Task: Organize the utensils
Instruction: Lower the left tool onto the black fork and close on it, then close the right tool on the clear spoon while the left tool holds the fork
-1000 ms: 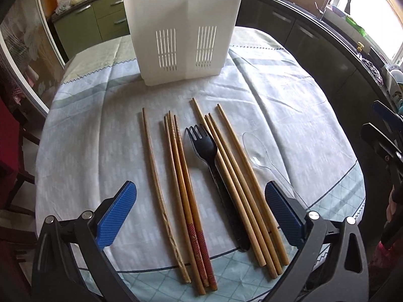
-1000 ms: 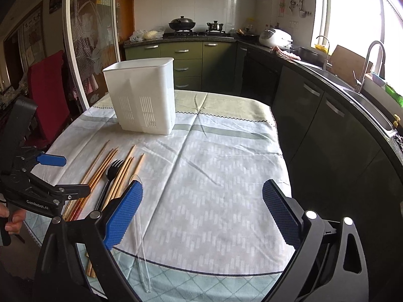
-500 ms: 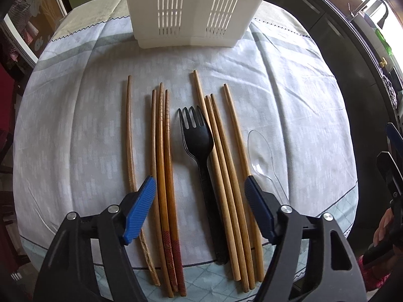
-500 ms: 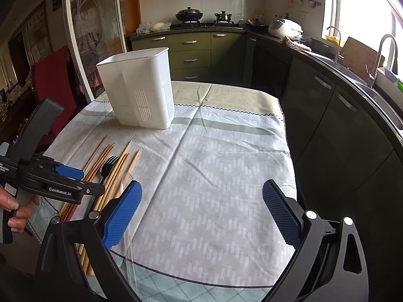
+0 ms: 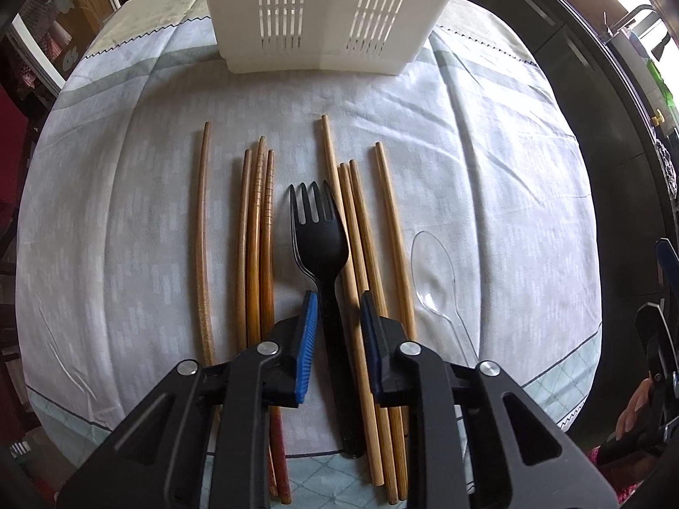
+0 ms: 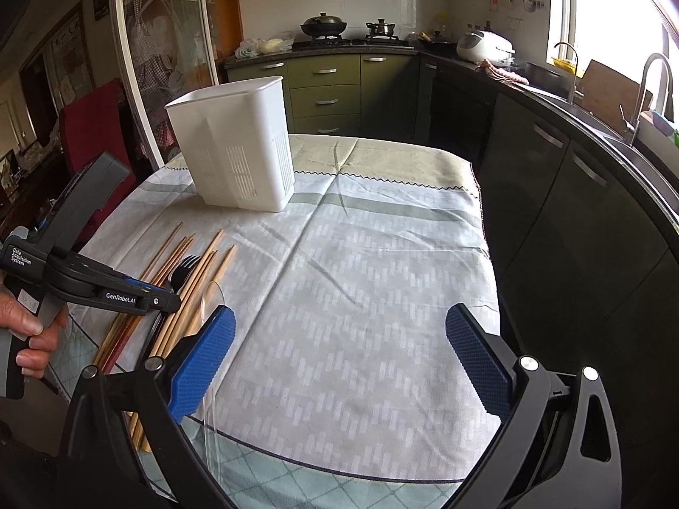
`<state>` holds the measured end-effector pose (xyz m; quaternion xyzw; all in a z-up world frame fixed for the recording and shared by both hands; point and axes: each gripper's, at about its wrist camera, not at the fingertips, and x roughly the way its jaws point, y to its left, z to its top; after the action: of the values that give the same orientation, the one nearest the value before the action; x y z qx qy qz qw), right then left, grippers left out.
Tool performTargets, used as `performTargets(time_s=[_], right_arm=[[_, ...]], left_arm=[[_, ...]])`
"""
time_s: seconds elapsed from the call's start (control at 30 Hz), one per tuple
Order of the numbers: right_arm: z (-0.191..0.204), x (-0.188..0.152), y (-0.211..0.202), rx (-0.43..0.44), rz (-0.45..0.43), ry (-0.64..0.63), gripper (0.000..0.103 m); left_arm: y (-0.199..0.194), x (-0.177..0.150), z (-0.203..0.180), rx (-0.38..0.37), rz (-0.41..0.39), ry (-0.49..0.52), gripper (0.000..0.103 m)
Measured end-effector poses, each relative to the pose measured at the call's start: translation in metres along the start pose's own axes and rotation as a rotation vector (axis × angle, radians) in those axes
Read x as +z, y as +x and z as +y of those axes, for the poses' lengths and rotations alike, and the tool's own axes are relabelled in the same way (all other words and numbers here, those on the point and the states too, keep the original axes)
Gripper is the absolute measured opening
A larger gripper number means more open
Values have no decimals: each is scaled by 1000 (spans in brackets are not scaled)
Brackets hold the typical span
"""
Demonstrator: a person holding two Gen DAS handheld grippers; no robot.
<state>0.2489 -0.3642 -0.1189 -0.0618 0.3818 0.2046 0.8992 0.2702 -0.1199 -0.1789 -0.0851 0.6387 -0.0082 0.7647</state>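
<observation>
Black plastic, the fork (image 5: 319, 250) lies flat on the cloth-covered worktop (image 5: 509, 195), tines toward the white caddy (image 5: 331, 12), with wooden chopsticks (image 5: 254, 237) close on both sides and a clear spoon (image 5: 433, 271) off to its right. The left claw (image 5: 335, 331) points steeply down over the fork's handle, its jaws closing, the handle between the blue pads (image 5: 309, 331); a thin gap shows on each side, so the pads do not look to be pressing yet. The right claw (image 6: 339, 356) hangs wide and empty above bare cloth, just beside the spoon's bowl.

The main risk, as I judge it, is the crowding. The right pad sits over the nearest light chopstick (image 5: 360, 263), so the closing jaws may pinch that stick along with the handle, or nudge it and roll its neighbours out of line. The handle is thin and slick and lies flush on the cloth; a grip landing too high could slip off, or snag a fold of fabric.
</observation>
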Motion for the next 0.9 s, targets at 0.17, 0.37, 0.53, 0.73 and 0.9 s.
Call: performTargets(time_s=[0.17,0.37,0.53,0.73,0.9], right_arm=[[13,-1,3,37,33,-58,98],[38,3,14,109,101,-137,95],[57,10,34,146,187,-197,91],[69,19,50,144,277,-250,87],[85,13,62,131,356,-322,75]], left_arm=[[1,8,8,-11,1,-4,16],[2,12,26,-35,26,-7,9],[6,13,27,-45,34,9,9],[13,16,16,-18,41,42,10],[15,22,14,4,40,63,10]])
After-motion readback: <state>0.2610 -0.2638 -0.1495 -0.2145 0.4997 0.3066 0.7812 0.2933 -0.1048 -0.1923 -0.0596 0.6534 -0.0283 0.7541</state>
